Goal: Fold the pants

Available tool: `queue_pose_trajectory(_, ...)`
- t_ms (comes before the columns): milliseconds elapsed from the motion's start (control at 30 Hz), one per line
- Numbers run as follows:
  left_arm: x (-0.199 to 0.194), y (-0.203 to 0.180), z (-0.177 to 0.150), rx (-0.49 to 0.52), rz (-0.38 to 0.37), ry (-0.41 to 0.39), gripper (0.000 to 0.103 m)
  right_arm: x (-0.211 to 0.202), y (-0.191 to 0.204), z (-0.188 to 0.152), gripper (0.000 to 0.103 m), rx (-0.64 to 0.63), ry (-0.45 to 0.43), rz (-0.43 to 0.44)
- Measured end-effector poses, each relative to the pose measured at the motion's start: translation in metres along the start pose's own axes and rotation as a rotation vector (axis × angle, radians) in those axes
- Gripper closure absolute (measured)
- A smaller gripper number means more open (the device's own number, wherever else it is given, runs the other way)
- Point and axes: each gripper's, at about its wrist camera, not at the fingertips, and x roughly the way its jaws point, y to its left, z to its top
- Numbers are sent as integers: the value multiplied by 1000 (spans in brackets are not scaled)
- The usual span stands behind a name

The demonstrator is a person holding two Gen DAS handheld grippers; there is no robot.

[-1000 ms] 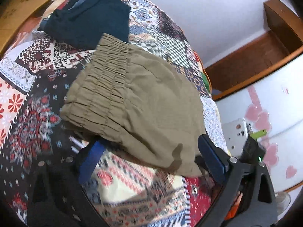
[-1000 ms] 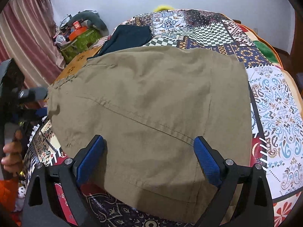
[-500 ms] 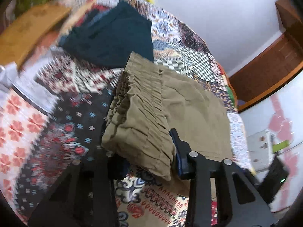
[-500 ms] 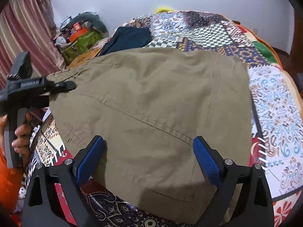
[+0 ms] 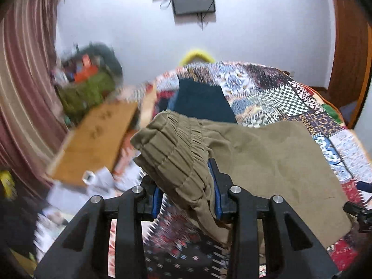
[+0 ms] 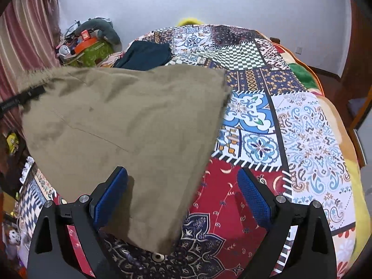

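The left gripper [image 5: 187, 193] clamps the gathered elastic waistband of a pair of olive pants [image 5: 267, 162], its 2 blue pads [image 5: 215, 186] drawn narrow with the bunched cloth pressed between them. The waistband end rides up off a patchwork quilt [image 5: 290, 97], while the rest of the pants slopes down from the pads and spreads across the quilt's near half. In the right wrist view the pants [image 6: 121, 125] hang as a slanted sheet above the quilt [image 6: 302, 127], their raised corner pinched by the left gripper's dark finger [image 6: 23, 97] at the quilt's left side, and their lower edge draping to the quilt's near edge.

The right gripper [image 6: 183, 200] stands wide, its 2 blue pads [image 6: 253, 200] well apart and pressing on nothing; the pants' lower edge hangs over its left pad, and the right pad stands over bare red quilt.

A dark navy garment [image 6: 146, 54] lies folded on the quilt's far left part, just beyond the pants. A yellow object [image 5: 197, 57] peeks over the quilt's far edge. A cluttered pile [image 6: 88, 41] sits off the quilt's far left corner beside a striped curtain [image 6: 21, 34], and a screen [image 5: 193, 0] hangs on the wall behind the quilt.
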Motion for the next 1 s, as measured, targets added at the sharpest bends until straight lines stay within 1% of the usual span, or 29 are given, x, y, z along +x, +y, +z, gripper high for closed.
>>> queue_pose_trajectory(33,-4,-4,3,24,7,-19,68,2,0,-1,9,0,6,0)
queue_pose_trajectory(67,-9,-9,7,38,-2,-33,68,3,0,-2,9,-2,11,2)
queue_pose_trajectory(200,-22,-30,27,69,-81,-79,69,6,-1,-2,9,-13,18,7)
queue_pose_trajectory(267,-27,-41,36,68,-143,-93,70,6,-2,-3,9,-14,19,7)
queue_pose_trajectory(333,-31,-52,45,58,-228,-89,71,7,-3,-3,9,-8,21,11)
queue_pose_trajectory(400,-32,-61,52,45,-321,-71,71,7,-5,-4,9,-1,22,17)
queue_pose_trajectory(500,-26,-81,60,55,-481,-15,71,6,-5,-6,9,12,22,24)
queue_pose_trajectory(600,-19,-97,60,64,-561,43,72,5,-5,-6,9,16,22,25)
queue_pose_trajectory(633,-15,-102,59,67,-593,73,72,5,-5,-7,9,16,21,26)
queue_pose_trajectory(733,-9,-115,54,83,-639,120,72,5,-5,-7,9,18,20,27)
queue_pose_trajectory(967,-6,-132,42,134,-704,200,72,4,-6,-8,9,29,20,32)
queue_pose_trajectory(1000,-9,-134,39,151,-708,202,66,4,-6,-8,9,31,20,32)
